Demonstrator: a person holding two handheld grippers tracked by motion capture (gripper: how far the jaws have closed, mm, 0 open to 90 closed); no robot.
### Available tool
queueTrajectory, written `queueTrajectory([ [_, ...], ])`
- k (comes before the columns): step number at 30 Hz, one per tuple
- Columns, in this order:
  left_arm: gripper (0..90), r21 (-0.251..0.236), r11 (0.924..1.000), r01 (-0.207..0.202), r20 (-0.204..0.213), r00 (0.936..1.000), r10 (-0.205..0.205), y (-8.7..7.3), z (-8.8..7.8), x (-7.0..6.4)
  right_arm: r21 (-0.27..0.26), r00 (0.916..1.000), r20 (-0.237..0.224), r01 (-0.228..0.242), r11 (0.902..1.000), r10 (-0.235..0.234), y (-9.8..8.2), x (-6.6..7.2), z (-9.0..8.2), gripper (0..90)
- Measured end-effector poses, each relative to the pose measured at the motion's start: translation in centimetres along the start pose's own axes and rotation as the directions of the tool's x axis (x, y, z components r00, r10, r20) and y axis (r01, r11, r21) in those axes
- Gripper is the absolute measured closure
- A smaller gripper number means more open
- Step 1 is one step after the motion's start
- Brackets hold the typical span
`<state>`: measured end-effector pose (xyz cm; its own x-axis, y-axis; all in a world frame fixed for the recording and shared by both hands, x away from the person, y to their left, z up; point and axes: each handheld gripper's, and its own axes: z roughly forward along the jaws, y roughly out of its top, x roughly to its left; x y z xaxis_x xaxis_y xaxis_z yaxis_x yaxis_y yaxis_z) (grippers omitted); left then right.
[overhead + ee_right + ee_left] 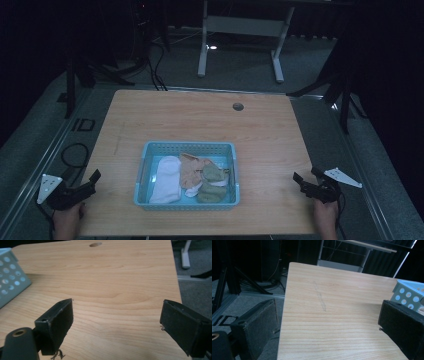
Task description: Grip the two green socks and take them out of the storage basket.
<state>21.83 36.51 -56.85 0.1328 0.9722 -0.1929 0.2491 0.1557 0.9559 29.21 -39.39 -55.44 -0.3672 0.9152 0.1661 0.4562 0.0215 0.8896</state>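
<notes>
The basket [187,175] sits on the near half of the table [200,117], centred between the two hands, a spot either gripper could probably reach equally well. Inside it lies a heap of socks: a white sock [166,178] along the left side, an orange-tan one [192,165] across the middle, and two green ones [212,183] at the right, overlapping each other and a scrap of white. They are loosely piled, not paired, so the work looks like sorting or taking them out, and nothing is lifted yet.

The left gripper [89,181] hovers at the table's near left edge, well apart from the basket, its jaws pointing toward the basket's left wall. In the left gripper view the jaws stand wide, with bare wood between them and a corner of the basket [409,293] at the right. The right gripper [301,182] hangs near the table's right edge, also clear of the basket and aimed inward at it; in the right gripper view its jaws gape wide over bare wood, the basket wall [11,275] at far left.

Both hands grip from below and behind, the left hand [67,222] and right hand [326,217] low at the near edge, with forearms roughly mirrored. This looks like a ready stance.
</notes>
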Motion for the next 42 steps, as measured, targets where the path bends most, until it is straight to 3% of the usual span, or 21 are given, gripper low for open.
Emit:
queueTrajectory([
  [5,2.4,-0.002,1.0,-0.001,0.002,1.0,0.001,0.0,0.0,0.0,0.005,0.9995,0.031,0.006,1.0,-0.007,0.0,0.1,0.2,10.5],
  [6,2.4,-0.002,1.0,0.0,0.002,1.0,0.0,0.0,0.0,0.0,0.013,0.9964,0.084,0.013,0.9998,-0.014,-0.1,0.3,0.3,10.1],
  [7,2.4,-0.002,1.0,0.0,0.002,1.0,0.0,0.0,0.0,0.0,0.013,0.9964,0.084,0.013,0.9998,-0.014,-0.1,0.3,0.3,10.1],
  [8,2.4,-0.001,1.0,0.0,0.001,1.0,0.0,0.0,0.0,0.0,0.003,0.9913,0.125,0.04,0.9992,-0.04,-0.1,0.6,0.2,10.1],
  [9,2.4,-0.001,1.0,0.0,0.001,1.0,0.0,0.0,0.0,0.0,0.003,0.9913,0.125,0.04,0.9992,-0.04,-0.1,0.6,0.2,10.1],
  [10,2.4,-0.001,1.0,0.0,0.001,1.0,0.0,0.0,0.0,0.0,-0.004,0.9863,0.157,0.05,0.9987,-0.049,-0.2,0.7,0.0,10.1],
  [15,2.4,0.0,1.0,0.002,0.001,1.0,-0.002,0.0,0.0,0.0,-0.015,0.9829,0.181,0.036,0.9993,-0.033,-0.3,0.5,-0.1,10.2],
  [16,2.4,0.0,1.0,0.001,0.001,1.0,-0.001,0.0,0.0,0.0,-0.031,0.9885,0.149,0.034,0.9989,-0.029,-0.3,0.3,-0.2,10.2],
  [23,2.4,-0.003,1.0,0.003,0.003,1.0,-0.003,0.0,0.0,0.0,-0.001,0.9916,0.112,0.065,0.9979,-0.065,-0.2,0.4,0.4,10.2],
  [28,2.4,-0.002,1.0,0.006,0.003,1.0,-0.006,0.0,0.0,0.1,0.028,0.9971,0.042,0.062,0.9977,-0.063,-0.1,0.3,0.6,13.2],
  [30,2.4,-0.002,1.0,0.008,0.003,1.0,-0.008,0.0,0.0,0.1,0.056,0.9977,-0.026,0.064,0.9964,-0.063,0.0,0.1,0.9,13.3],
  [31,2.4,-0.002,1.0,0.008,0.003,1.0,-0.008,0.0,0.0,0.1,0.056,0.9977,-0.026,0.064,0.9964,-0.063,0.0,0.1,0.9,13.3],
  [32,2.4,0.0,1.0,0.007,0.003,1.0,-0.007,0.0,0.0,0.1,0.079,0.9953,-0.072,0.07,0.9944,-0.064,0.2,0.0,1.1,12.9],
  [33,2.4,0.0,1.0,0.007,0.003,1.0,-0.007,0.0,0.0,0.1,0.079,0.9953,-0.072,0.07,0.9944,-0.064,0.2,0.0,1.1,12.9],
  [34,2.4,-0.001,1.0,0.007,0.003,1.0,-0.007,0.0,0.0,0.1,0.114,0.9886,-0.104,0.12,0.9861,-0.108,0.3,0.0,1.4,12.6],
  [35,2.4,-0.001,1.0,0.007,0.003,1.0,-0.007,0.0,0.0,0.1,0.114,0.9886,-0.104,0.12,0.9861,-0.108,0.3,0.0,1.4,12.6],
  [36,2.4,-0.001,1.0,0.008,0.003,1.0,-0.008,0.0,0.0,0.1,0.136,0.9823,-0.156,0.125,0.9829,-0.103,0.3,-0.2,1.5,12.6],
  [39,2.4,0.0,1.0,0.007,0.002,1.0,-0.007,0.0,0.0,0.1,0.146,0.9759,-0.184,0.144,0.9787,-0.116,0.4,-0.2,1.5,12.5],
  [42,2.4,0.0,1.0,0.008,0.002,1.0,-0.008,0.0,0.0,0.1,0.169,0.9605,-0.252,0.163,0.972,-0.118,0.8,-0.4,1.3,12.4],
])
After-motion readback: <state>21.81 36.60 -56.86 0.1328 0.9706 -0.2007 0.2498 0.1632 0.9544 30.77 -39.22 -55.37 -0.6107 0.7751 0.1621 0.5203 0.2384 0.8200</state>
